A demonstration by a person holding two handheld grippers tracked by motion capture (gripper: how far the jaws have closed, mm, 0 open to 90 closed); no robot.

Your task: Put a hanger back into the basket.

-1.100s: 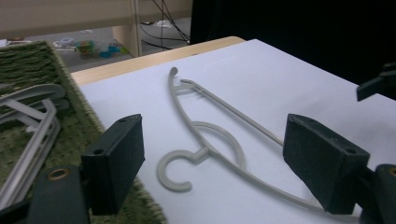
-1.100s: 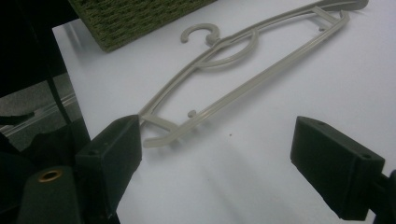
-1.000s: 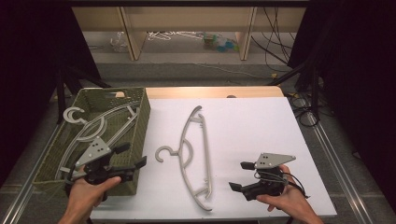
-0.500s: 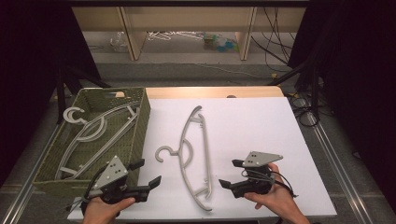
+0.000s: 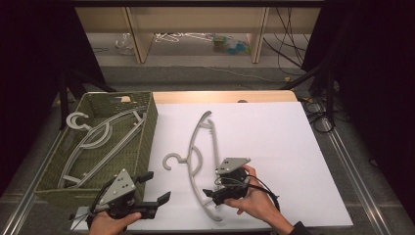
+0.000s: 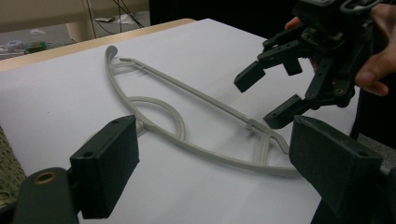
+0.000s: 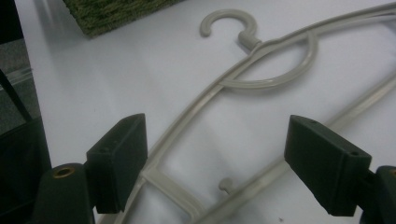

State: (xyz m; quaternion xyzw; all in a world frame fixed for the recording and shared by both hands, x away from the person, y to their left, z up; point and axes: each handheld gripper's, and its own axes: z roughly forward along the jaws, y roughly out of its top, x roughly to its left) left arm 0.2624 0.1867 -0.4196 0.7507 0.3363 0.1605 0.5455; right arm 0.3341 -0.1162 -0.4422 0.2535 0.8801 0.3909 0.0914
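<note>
A pale grey plastic hanger (image 5: 198, 161) lies flat on the white table top, its hook pointing left. My right gripper (image 5: 214, 183) hovers at the hanger's near end. In the right gripper view the hanger (image 7: 261, 70) runs between the open jaws of my right gripper (image 7: 222, 163), which have just been closing a little; the pads do not press on it. My left gripper (image 5: 155, 187) sits by the table's near edge, left of the hanger. Its jaws (image 6: 219, 177) have just been opening, with nothing between them. Beyond them lie the hanger (image 6: 187, 121) and the right gripper (image 6: 264, 95).
A green woven basket (image 5: 147, 127) stands at the left of the table with more grey hangers (image 5: 98, 142) in it. Its corner (image 7: 116, 14) appears in the right gripper view. Wooden shelving and cables stand behind the table.
My right gripper has moved left to the hanger's near end. My left gripper has come away from the basket toward the near edge and sunk lower.
</note>
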